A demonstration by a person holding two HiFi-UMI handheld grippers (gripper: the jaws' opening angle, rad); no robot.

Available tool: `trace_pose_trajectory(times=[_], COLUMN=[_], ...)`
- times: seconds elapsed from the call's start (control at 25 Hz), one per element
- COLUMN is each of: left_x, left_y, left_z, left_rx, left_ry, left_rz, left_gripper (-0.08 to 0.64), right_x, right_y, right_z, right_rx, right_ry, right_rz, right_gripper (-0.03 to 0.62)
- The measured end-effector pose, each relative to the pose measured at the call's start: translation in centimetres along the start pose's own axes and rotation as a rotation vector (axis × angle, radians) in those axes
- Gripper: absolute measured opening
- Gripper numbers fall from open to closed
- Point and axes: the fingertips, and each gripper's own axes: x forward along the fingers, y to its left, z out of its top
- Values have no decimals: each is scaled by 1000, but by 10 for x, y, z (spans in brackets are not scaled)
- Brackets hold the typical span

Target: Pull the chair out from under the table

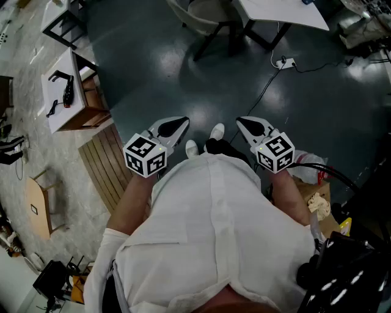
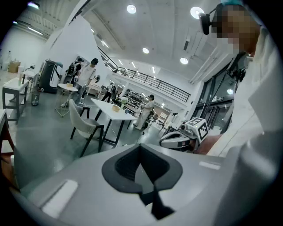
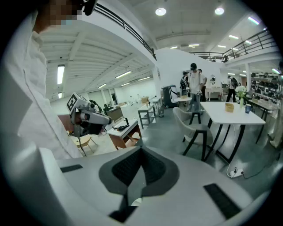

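The person in a white shirt (image 1: 214, 232) stands on the dark floor (image 1: 183, 73) and holds both tools out in front of the body, side by side and tilted a little downward. The left hand-held gripper (image 1: 179, 123) has its jaws closed tip to tip with nothing between them. The right hand-held gripper (image 1: 245, 123) looks the same: its pads meet at the tip and it is empty. Each carries its marker cube at the rear, near the person's wrists. The chair (image 1: 201, 15), pale with dark legs, stands well apart from both, straight ahead at the far side of the open floor. It is drawn up against the end of the white surface (image 1: 287, 13), with its back turned toward the person. A power strip (image 1: 285, 62) lies on the floor near that surface, a dark cable trailing from it. To the person's left are a smaller desk (image 1: 61, 104) carrying dark tools and a slatted wooden panel (image 1: 107, 162) lying flat. Several other people (image 2: 90, 73) stand in the distance.
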Motion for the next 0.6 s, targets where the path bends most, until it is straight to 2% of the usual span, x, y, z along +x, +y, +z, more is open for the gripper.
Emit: trace_pose_trajectory(times=[0.32, 0.6], left_x=[-17, 6], left_y=[11, 39], left_z=[8, 17], left_rx=[-9, -29], left_ry=[-38, -20], left_rz=[44, 67], left_gripper=[6, 6], right_x=[16, 43], right_y=[4, -24], right_z=[27, 37], right_rx=[-49, -43], right_ry=[-9, -6], right_rz=[21, 54], right_gripper=[5, 5])
